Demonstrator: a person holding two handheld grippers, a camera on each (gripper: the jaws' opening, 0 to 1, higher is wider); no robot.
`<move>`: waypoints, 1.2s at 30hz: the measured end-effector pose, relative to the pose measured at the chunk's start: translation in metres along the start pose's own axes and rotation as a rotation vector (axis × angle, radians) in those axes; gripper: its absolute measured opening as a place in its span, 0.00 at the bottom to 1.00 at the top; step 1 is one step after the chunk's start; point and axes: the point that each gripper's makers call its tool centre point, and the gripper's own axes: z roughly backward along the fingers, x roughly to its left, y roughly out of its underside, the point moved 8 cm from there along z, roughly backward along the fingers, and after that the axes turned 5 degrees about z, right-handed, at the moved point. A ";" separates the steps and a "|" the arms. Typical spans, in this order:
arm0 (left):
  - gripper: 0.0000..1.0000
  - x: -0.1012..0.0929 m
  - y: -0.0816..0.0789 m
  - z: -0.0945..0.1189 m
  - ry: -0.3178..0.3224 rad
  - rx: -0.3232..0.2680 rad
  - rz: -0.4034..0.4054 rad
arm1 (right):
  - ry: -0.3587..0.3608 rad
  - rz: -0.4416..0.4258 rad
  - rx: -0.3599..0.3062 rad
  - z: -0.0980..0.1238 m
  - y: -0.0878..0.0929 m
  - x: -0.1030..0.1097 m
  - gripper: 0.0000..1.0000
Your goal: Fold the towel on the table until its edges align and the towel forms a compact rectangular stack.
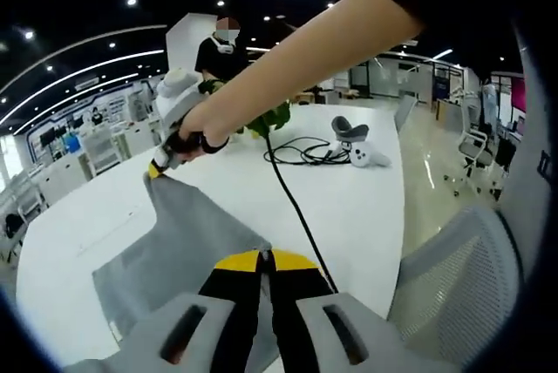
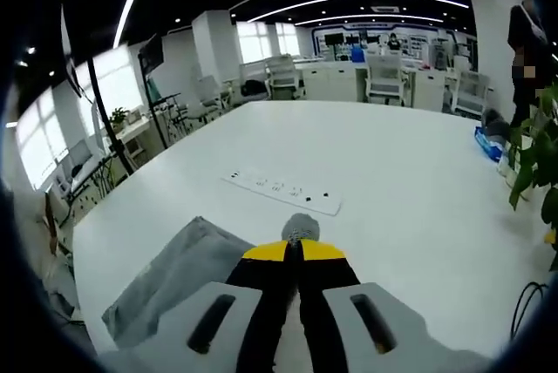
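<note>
A grey towel (image 1: 179,247) lies partly lifted over the white table (image 1: 366,207). My left gripper (image 1: 266,258) is shut on the towel's near edge, its yellow-tipped jaws pressed together on the cloth. Farther along the table, the right gripper (image 1: 159,169) is held by a person's hand and pinches the towel's far corner, pulling the cloth taut between the two. In the right gripper view, my right gripper (image 2: 294,249) is shut on a bunched corner of the towel (image 2: 174,279), and the rest of the cloth hangs down to the left towards the table (image 2: 392,164).
A black cable (image 1: 295,203) runs from the near edge to a coil beside a grey and a white controller (image 1: 357,142). A white power strip (image 2: 283,190) lies mid-table. Plant leaves (image 2: 534,172) stand at the right. An office chair (image 1: 453,277) is beside the table. A person (image 1: 222,52) stands behind.
</note>
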 end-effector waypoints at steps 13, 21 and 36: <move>0.03 0.016 0.019 0.037 -0.099 -0.012 0.065 | -0.032 0.020 -0.040 -0.017 -0.023 0.047 0.01; 0.03 0.021 0.029 0.053 -0.115 -0.010 0.091 | -0.061 0.030 -0.049 -0.026 -0.031 0.075 0.01; 0.03 0.042 0.057 0.079 -0.164 0.034 0.166 | -0.089 0.049 -0.053 -0.042 -0.038 0.108 0.01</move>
